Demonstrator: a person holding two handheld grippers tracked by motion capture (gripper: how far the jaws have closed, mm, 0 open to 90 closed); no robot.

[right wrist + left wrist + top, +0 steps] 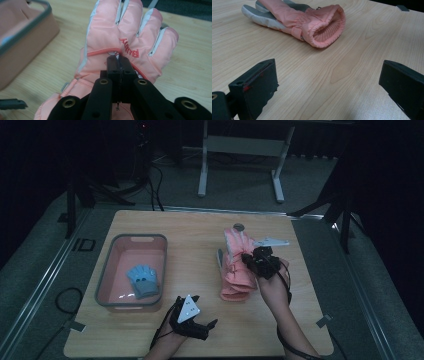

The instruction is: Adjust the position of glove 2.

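Observation:
A pink glove [234, 270] lies on the wooden table [200, 230], right of centre, fingers pointing away from me. My right gripper [248, 258] is on top of it. In the right gripper view its jaws [119, 61] stand pressed together, pinching the fabric on the back of the pink glove [112, 32] just below the fingers. My left gripper [204, 310] rests near the front edge, open, and holds nothing. The left gripper view looks between its wide jaws [329, 72] at the ribbed cuff of the pink glove [322, 27] a short way ahead.
A pink bin [106, 270] with a grey rim stands at the left of the table, and a blue glove [142, 281] lies inside. The bin's corner [25, 47] is close to the left of the pink glove. A metal frame stands on the floor beyond the table.

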